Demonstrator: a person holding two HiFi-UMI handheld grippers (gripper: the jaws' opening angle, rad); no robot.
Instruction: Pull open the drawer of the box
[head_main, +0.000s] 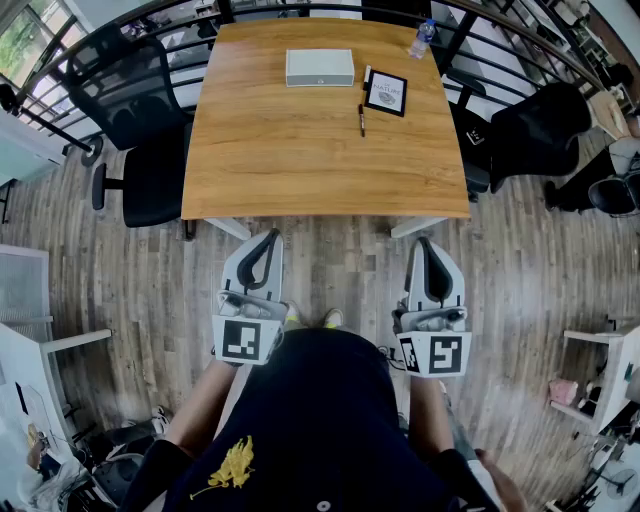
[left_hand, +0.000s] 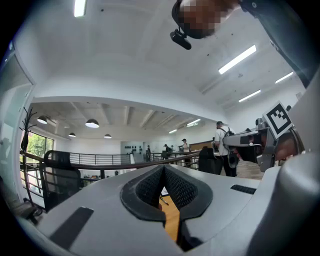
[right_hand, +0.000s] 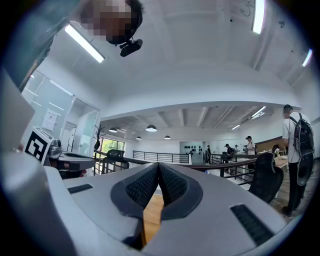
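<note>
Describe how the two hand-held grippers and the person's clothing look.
The left gripper and right gripper have pale grey shells and black textured pads. Each carries a cube with black-and-white square markers. The person wears a dark navy shirt with a yellow print.

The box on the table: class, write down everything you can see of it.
The box is a low, pale grey rectangle, lying flat near the far edge of the wooden table, a long side toward the person. Nothing is pulled out of it, and no handle can be made out. Only the table touches it; a black-framed card lies apart on its right.
</note>
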